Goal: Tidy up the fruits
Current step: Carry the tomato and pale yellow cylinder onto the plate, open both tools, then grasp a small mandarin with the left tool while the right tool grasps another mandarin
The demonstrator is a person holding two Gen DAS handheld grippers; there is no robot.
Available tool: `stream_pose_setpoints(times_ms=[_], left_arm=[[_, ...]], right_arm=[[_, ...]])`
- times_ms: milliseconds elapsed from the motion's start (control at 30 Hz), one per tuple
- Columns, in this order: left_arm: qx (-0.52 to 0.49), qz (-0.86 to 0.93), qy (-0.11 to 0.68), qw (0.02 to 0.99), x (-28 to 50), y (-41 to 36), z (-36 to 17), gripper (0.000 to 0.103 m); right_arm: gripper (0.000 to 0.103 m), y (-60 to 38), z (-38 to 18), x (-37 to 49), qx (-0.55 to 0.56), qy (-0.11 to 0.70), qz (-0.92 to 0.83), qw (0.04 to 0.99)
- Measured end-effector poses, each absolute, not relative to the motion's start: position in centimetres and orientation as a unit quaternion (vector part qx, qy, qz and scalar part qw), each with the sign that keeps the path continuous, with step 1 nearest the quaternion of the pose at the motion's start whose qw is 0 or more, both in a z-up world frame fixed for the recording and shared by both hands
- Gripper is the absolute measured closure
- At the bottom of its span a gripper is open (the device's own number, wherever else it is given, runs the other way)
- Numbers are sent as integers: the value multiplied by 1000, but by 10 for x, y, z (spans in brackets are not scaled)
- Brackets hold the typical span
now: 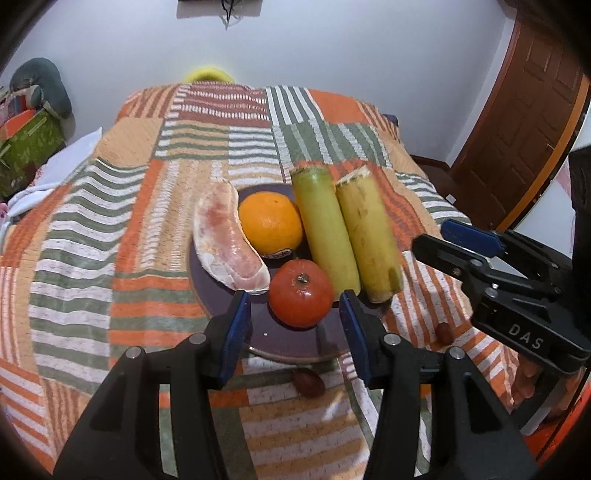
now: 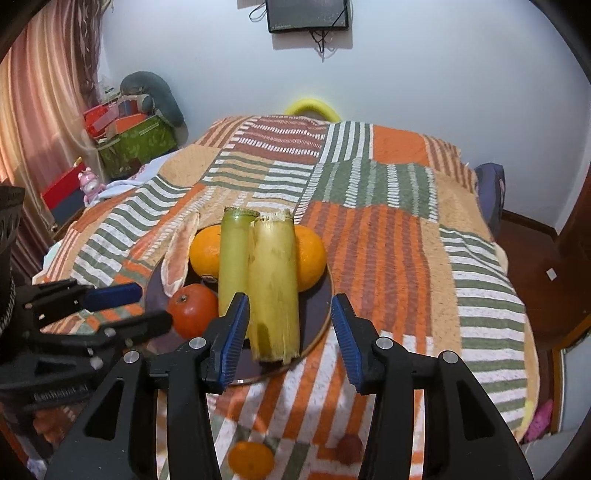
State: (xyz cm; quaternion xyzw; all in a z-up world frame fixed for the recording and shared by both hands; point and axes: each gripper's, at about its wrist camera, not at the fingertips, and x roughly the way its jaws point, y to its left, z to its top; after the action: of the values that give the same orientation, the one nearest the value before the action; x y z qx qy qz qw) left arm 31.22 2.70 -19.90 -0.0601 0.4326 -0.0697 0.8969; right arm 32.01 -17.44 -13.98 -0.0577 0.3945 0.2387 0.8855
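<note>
On my feeds the dark plate sits on the striped blanket and it's pretty full. It holds a peeled pomelo wedge on the left, an orange beside it, a red persimmon at the near edge, and two cut sugarcane pieces lying side by side on the right.

The R-side cane looks to overhang the plate rim in the L cam. Two small dark red fruits, prob dates, lie on the blanket off the plate: one just below the near rim, one to the right.

The L tongs are released. The blue pads stand either side of the persimmon w/ gaps, nothing gripped. The R tongs are also released, spread around the near end of the front cane, not pressing it.

The R cam adds things the L cam misses: a second orange behind the canes, a small orange fruit on the blanket close to me, the curtain and a wall screen. The L cam alone shows the wooden door. Each cam catches the other tongs from the side.
</note>
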Motion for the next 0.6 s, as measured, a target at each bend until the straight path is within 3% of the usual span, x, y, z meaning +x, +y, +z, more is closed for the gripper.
stream_pose_setpoints(times_ms=[167, 600], left_arm=[[-53, -65, 412, 907, 285, 25, -172, 53], [-31, -67, 355, 932, 213, 8, -111, 46]], right_arm=[[52, -190, -120, 298, -54, 378, 230, 895], [51, -217, -82, 234, -54, 342, 215, 913]])
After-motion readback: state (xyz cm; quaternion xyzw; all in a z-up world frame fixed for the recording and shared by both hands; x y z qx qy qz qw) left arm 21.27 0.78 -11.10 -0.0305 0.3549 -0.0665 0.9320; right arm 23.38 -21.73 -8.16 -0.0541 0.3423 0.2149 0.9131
